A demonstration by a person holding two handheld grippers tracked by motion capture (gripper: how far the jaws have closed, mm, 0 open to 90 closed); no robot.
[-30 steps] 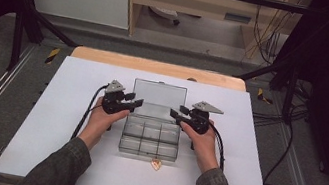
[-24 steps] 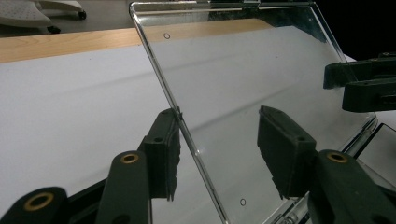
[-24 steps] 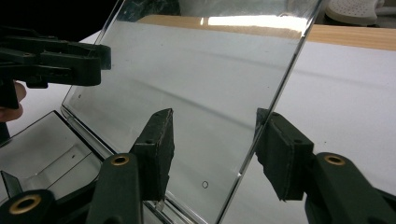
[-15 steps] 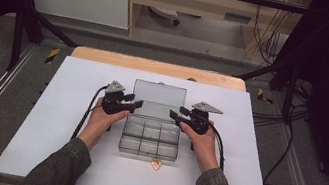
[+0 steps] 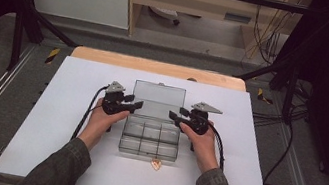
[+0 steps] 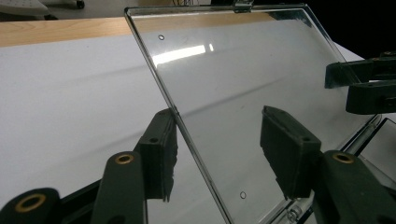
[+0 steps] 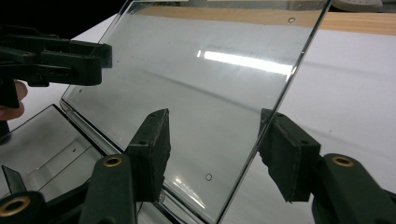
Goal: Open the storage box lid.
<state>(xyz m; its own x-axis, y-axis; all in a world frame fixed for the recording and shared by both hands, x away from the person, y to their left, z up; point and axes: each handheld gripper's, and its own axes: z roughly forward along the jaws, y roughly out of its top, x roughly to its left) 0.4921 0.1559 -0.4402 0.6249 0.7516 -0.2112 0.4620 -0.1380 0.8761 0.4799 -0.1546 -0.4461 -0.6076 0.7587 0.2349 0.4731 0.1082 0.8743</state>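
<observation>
A clear plastic compartment box [image 5: 149,140] lies open on the white table, its lid [image 5: 158,96] standing tilted back. My left gripper [image 5: 137,106] is at the lid's left edge and my right gripper [image 5: 175,112] at its right edge. In the left gripper view the lid [image 6: 243,70] has its edge running between the spread jaws of the left gripper [image 6: 217,126], unpinched. The right gripper [image 7: 212,126] straddles the other edge of the lid [image 7: 201,70]; its jaws have just been opening, and the pads do not press on it.
A small tan piece [image 5: 156,163] lies on the white sheet [image 5: 46,118] just in front of the box. A wooden strip [image 5: 107,57] runs along the table's far edge. Cables trail from both grippers over the sheet.
</observation>
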